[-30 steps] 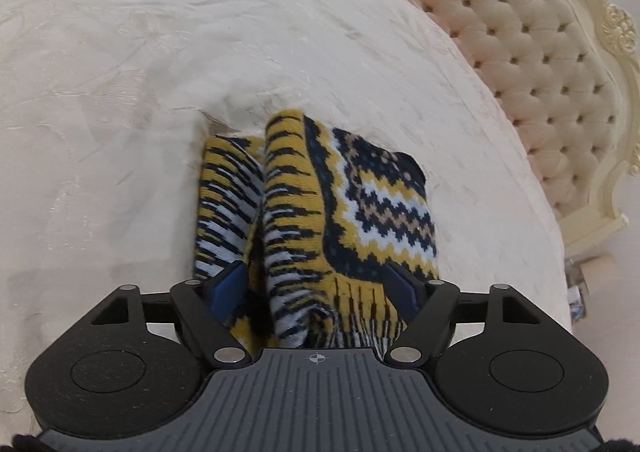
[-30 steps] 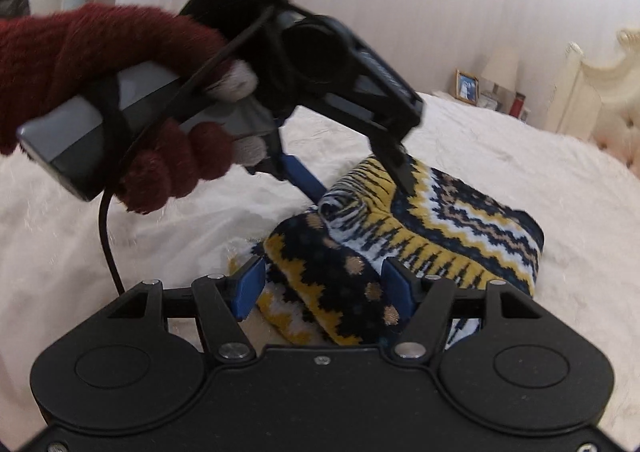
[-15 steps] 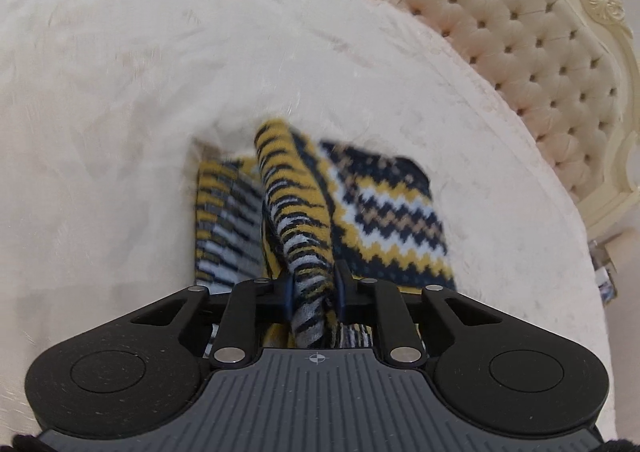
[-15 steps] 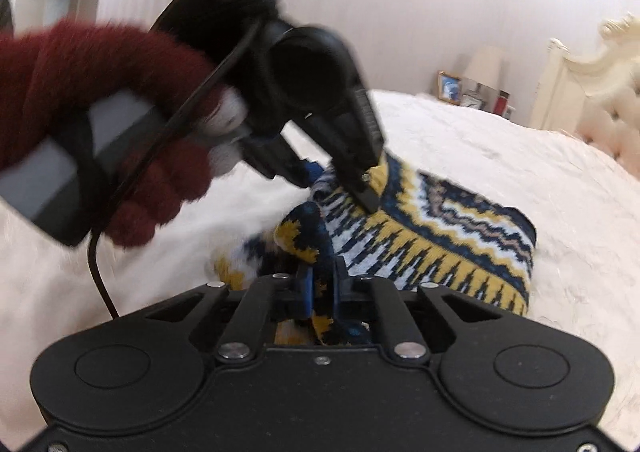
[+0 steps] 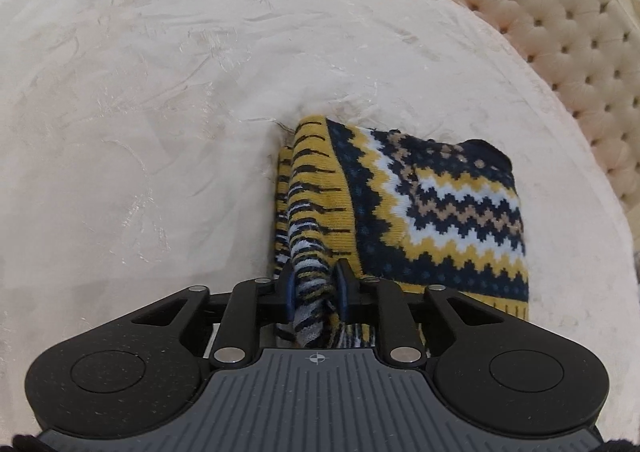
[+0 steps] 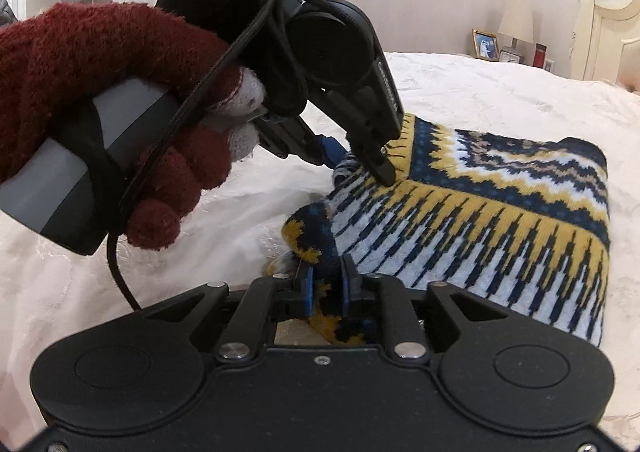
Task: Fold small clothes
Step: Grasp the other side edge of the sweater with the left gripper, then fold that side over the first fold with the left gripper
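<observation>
A small knit sweater in yellow, navy and white zigzags lies folded on the pale bed cover. My left gripper pinches a raised striped ridge at its near left edge, jaws opening slightly, pads still on the knit. In the right wrist view the sweater fills the right side. My right gripper clamps a navy and yellow fold at its near corner, jaws easing open too, fabric between them. The left gripper angles down onto the sweater's far edge, held by a hand in a dark red glove.
A tufted cream headboard borders the bed on the right. A nightstand with a lamp, a photo frame and small items stands past the far edge. A black cable hangs from the left gripper's handle. Bare bed cover stretches to the left.
Both grippers went from wide open around the sweater's edge to pinched on it. The knit has bunched into narrow folds between the pads, and the loose striped flap has been drawn in.
</observation>
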The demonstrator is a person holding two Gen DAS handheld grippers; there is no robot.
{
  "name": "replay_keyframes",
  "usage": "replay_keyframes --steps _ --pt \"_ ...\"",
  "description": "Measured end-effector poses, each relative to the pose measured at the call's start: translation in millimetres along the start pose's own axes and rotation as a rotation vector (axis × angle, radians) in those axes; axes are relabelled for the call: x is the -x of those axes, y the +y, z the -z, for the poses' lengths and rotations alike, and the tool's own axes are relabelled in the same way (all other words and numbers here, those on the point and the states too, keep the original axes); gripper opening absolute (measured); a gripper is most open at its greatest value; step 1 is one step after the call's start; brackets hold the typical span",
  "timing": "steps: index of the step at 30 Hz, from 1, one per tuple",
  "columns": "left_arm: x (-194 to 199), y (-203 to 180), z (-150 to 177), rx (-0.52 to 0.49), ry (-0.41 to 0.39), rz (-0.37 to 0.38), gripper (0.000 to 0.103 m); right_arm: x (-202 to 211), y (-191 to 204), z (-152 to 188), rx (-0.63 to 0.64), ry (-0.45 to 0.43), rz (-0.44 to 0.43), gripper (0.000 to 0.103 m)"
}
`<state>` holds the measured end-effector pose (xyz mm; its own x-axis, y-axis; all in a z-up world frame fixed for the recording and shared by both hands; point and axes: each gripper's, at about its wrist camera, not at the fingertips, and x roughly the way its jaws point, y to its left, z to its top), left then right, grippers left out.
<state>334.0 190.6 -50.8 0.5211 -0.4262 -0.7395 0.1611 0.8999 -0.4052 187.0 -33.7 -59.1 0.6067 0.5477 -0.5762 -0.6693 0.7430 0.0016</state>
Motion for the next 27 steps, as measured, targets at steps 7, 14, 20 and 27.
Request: replay_keyframes --steps 7,14,20,27 --pt "-2 8 1 0.009 0.002 -0.042 0.058 7 -9 8 -0.022 -0.004 -0.052 0.053" --pt "-3 11 2 0.001 -0.007 -0.046 0.068 22 -3 17 0.011 -0.003 -0.086 0.056" --pt "4 12 5 0.016 -0.014 -0.013 0.07 49 -6 21 -0.02 -0.005 -0.062 0.055" --pt "26 3 19 0.012 -0.009 0.053 0.07 74 -29 33 -0.203 -0.014 -0.025 0.062"
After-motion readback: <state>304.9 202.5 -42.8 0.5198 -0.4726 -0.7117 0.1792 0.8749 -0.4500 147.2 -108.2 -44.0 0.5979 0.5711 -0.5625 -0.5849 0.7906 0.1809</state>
